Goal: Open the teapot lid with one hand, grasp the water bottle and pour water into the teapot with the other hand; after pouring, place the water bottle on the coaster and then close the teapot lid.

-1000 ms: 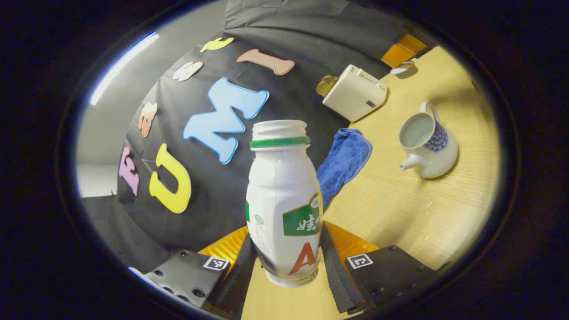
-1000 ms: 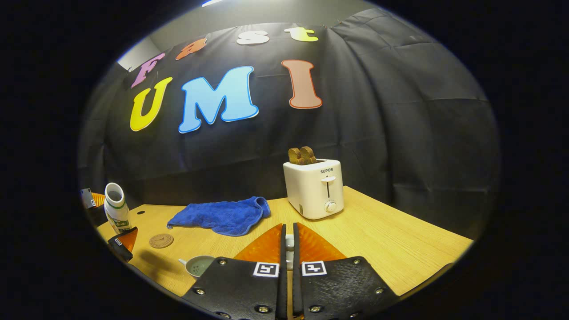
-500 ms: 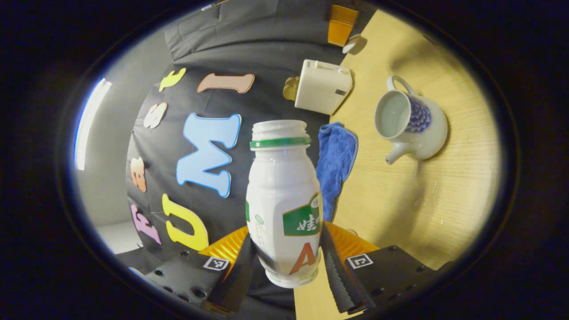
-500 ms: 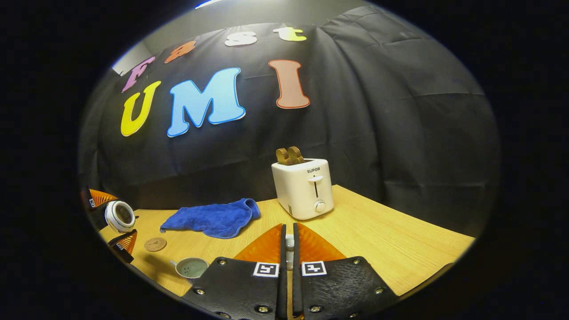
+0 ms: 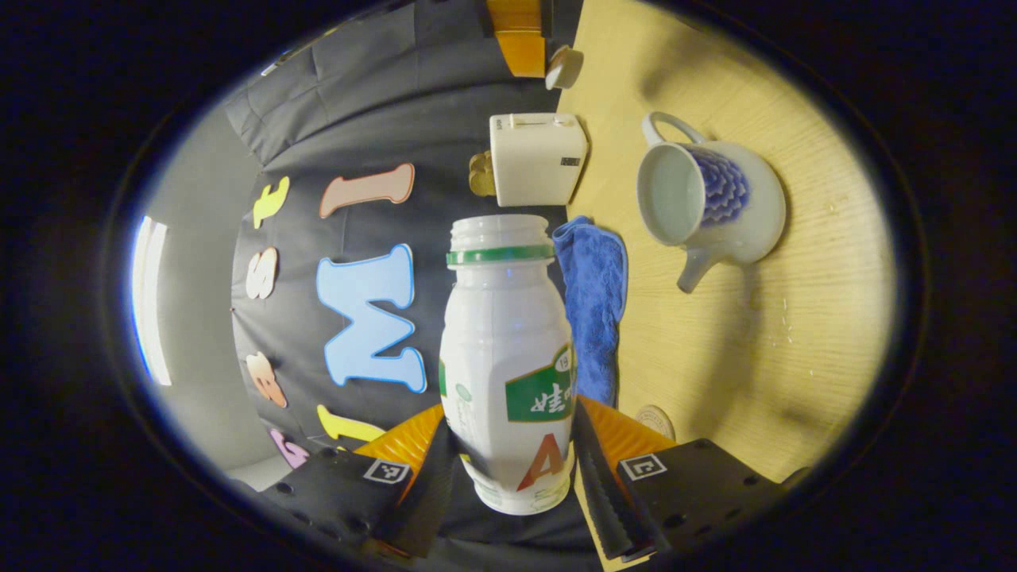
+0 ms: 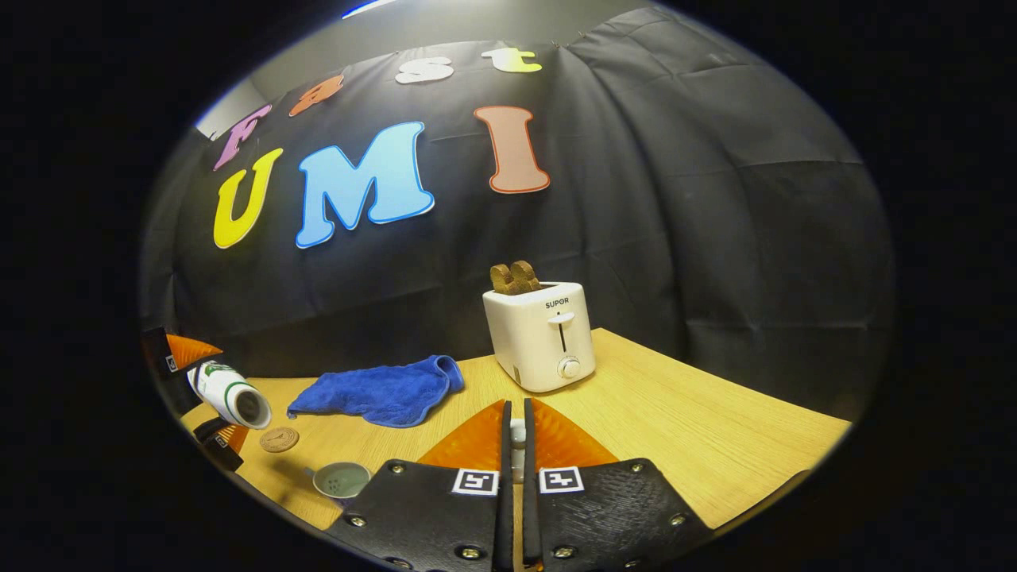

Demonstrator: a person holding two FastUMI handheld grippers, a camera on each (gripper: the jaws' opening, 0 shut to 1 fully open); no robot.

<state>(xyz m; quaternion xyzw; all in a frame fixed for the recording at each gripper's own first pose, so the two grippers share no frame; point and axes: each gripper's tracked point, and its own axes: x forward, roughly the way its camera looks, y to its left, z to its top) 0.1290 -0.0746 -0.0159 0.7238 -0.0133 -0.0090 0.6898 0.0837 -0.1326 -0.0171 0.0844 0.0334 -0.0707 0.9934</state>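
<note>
In the left tongs (image 5: 508, 469), capless white bottle (image 5: 507, 357), tipped sideways.

Pretty dim overall — warm light on the wooden table (image 6: 675, 429), soft shadow beside the teapot (image 5: 715, 199), heavy fisheye bending at the edges, centre stays sharp.

The water bottle (image 5: 506, 357) is smooth white plastic with a glossy printed label. The teapot (image 5: 709, 200) is glazed, shiny ceramic. The table (image 6: 675, 421) is matt wood-grain. The towel (image 6: 380, 392) is fluffy blue cloth, the toaster (image 6: 542, 335) smooth satin plastic, the coaster (image 6: 279, 439) looks like cork.
</note>
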